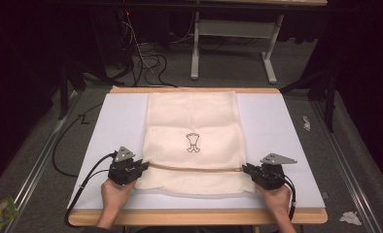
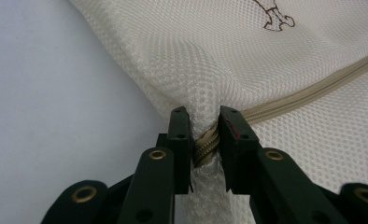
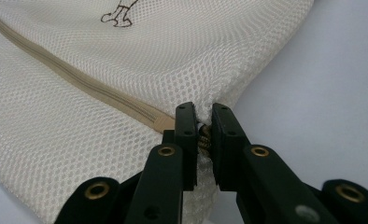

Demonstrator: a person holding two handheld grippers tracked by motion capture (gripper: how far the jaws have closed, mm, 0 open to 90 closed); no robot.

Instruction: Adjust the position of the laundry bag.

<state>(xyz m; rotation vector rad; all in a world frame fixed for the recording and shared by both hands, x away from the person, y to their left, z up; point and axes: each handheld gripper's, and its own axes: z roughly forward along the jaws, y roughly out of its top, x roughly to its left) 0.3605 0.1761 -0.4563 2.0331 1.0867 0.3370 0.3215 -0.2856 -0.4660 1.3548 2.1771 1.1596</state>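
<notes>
Left gripper (image 1: 142, 166): jaws clamped on the left end of the zipper (image 2: 313, 91), mesh bunched between the pads.
Right gripper (image 1: 246, 169): jaws pinched on the zipper's right end.
Mesh bag (image 1: 193, 126): cream, lies flat on the white board (image 1: 277, 121), stretched between both grippers, its near edge toward the person.
Zipper: runs straight across the bag from one gripper to the other.

Mesh bag (image 1: 193, 141) flat on table (image 1: 287, 126), centred. Left gripper (image 1: 140, 167) on zipper's (image 1: 194, 168) left end, right gripper (image 1: 246, 170) on right end.
</notes>
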